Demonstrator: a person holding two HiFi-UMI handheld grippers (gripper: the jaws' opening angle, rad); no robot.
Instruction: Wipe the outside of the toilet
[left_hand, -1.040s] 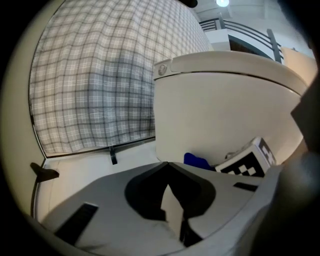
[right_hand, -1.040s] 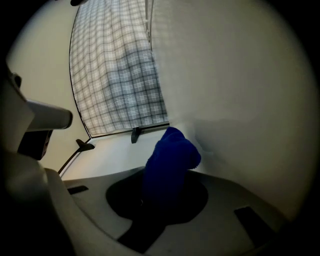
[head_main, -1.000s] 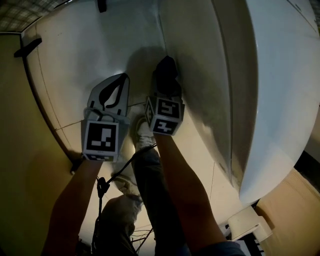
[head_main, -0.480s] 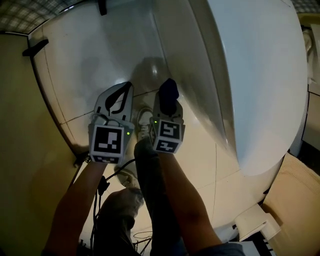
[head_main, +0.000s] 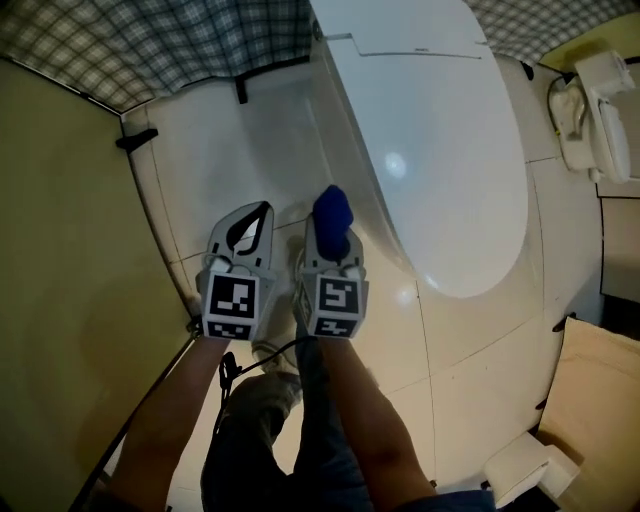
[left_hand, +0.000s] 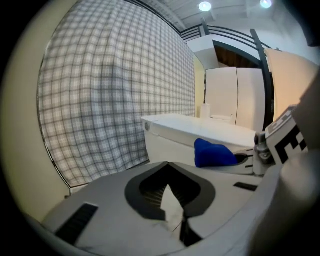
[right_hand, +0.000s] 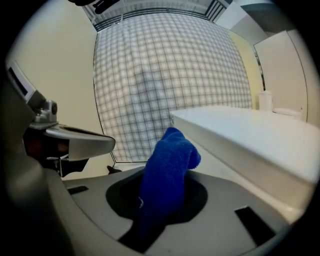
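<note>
Toilet (head_main: 440, 150) lengthwise, front toward person

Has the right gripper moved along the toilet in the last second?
Cannot tell: the head view itself shifted. The right gripper, shut on the blue cloth, stays close beside the toilet.

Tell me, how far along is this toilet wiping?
Done: no wiped patch shows on the toilet. In hand: the right tool clamps a blue cloth beside the toilet's side, contact unclear; the left tool is shut and empty. Left: seemingly the whole outside.
</note>
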